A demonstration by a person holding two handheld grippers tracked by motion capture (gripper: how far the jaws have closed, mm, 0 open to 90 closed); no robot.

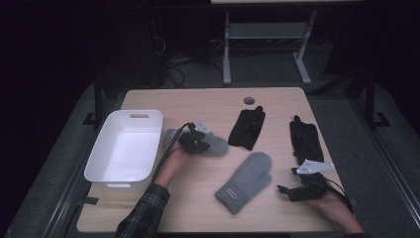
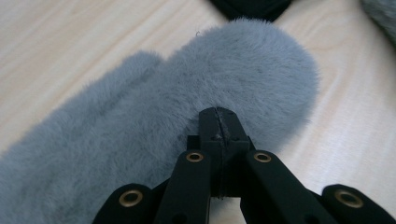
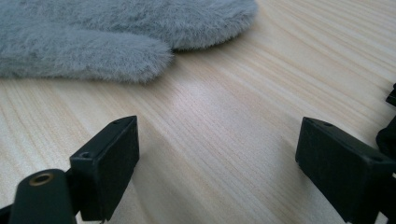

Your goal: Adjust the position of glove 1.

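Note:
A fluffy grey mitten lies left of the table's middle, and it is large in the left gripper view. My left gripper sits on top of it. Its jaws are shut tight, their tips sunk in the fur and pinching it. A second grey mitten with a small label lies flat nearer the front, and its thumb and edge show in the right gripper view. My right gripper rests low at the front right with its jaws wide open over bare wood, nothing between them.
A white plastic bin stands at the table's left side, close to the left hand. Two black gloves lie at the back, one in the middle and one at the right. A round cable hole is near the far edge.

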